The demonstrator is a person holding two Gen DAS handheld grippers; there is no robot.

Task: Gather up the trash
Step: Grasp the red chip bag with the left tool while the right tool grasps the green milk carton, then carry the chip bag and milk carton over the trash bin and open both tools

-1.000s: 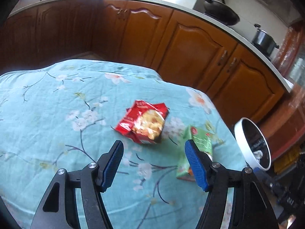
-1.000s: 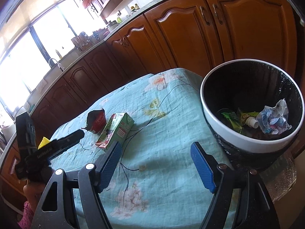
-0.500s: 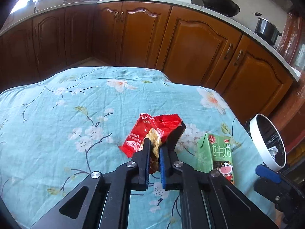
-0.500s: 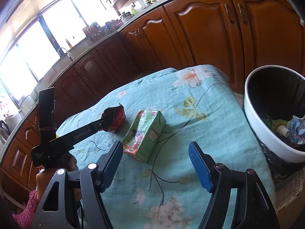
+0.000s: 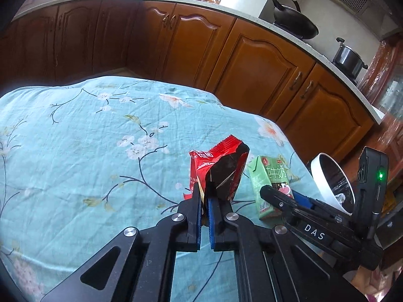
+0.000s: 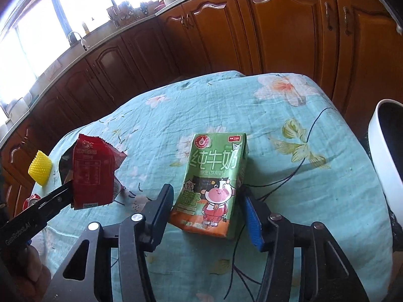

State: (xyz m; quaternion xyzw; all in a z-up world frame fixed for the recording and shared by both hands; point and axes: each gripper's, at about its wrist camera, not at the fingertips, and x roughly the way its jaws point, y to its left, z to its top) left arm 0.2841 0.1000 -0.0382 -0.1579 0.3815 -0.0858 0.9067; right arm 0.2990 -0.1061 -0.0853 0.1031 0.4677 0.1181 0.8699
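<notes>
My left gripper is shut on a red snack wrapper and holds it up off the table; the wrapper also shows in the right wrist view, pinched by the left gripper. My right gripper is open, its fingers on either side of a green milk carton lying on the floral tablecloth; the carton shows in the left wrist view too. A white trash bin stands past the table's right edge, its rim also at the right in the right wrist view.
The teal floral tablecloth covers the table. A yellow object and a red can top lie at the table's far left. Wooden kitchen cabinets run behind, with a wok and a pot on the counter.
My left gripper closed on the red wrapper and lifted it off the cloth. My right gripper moved from the bin to the milk carton and now straddles it.
</notes>
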